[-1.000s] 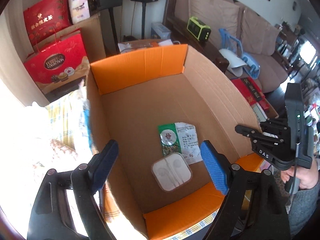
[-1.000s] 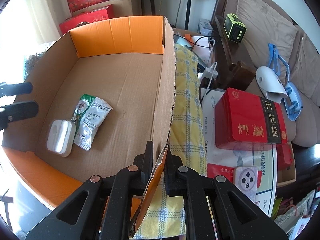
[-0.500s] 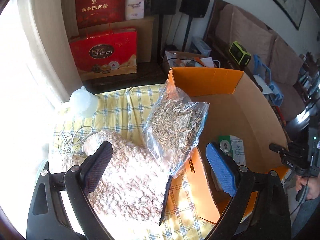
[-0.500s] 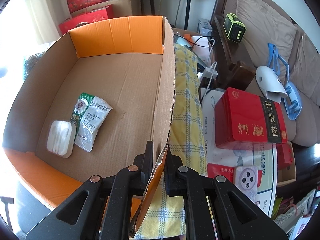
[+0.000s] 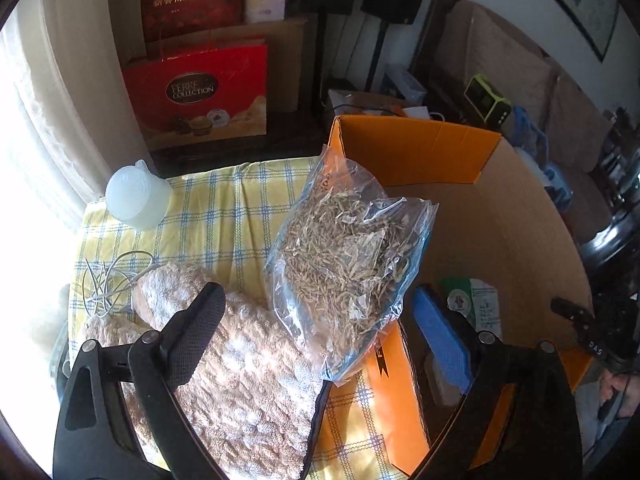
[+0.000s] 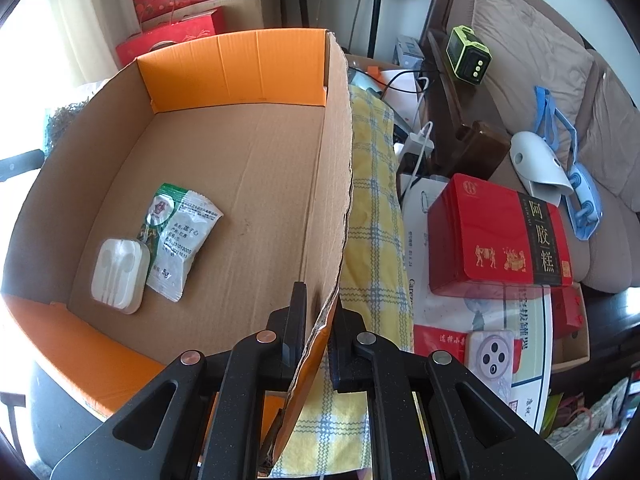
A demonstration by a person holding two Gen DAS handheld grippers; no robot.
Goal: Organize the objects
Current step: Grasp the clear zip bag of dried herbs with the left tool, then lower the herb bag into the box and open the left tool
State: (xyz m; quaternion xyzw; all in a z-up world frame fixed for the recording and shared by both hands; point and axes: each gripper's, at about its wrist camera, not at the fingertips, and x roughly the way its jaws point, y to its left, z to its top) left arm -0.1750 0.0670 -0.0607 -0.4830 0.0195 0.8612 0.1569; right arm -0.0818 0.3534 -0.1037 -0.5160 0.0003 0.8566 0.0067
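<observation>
Left gripper [image 5: 316,328] has swung out of the cardboard box [image 6: 248,168], now over the clear bag of dried bits [image 5: 348,256] leaning on the box's outer wall; jaws wide, empty. Right gripper [image 6: 318,320] stays clamped on the box wall. Earphone case [image 6: 120,270] and green sachet [image 6: 180,236] lie inside.

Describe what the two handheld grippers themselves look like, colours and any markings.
Left gripper: matte black frame with triangular cut-outs and silver rivets; one finger pad is textured black, the other blue. Right gripper: same speckled black frame, copper-toned rivets, thin black finger plates. Seen from the left camera, its body carries white "DAS" lettering, and a bare hand holds it.
</observation>
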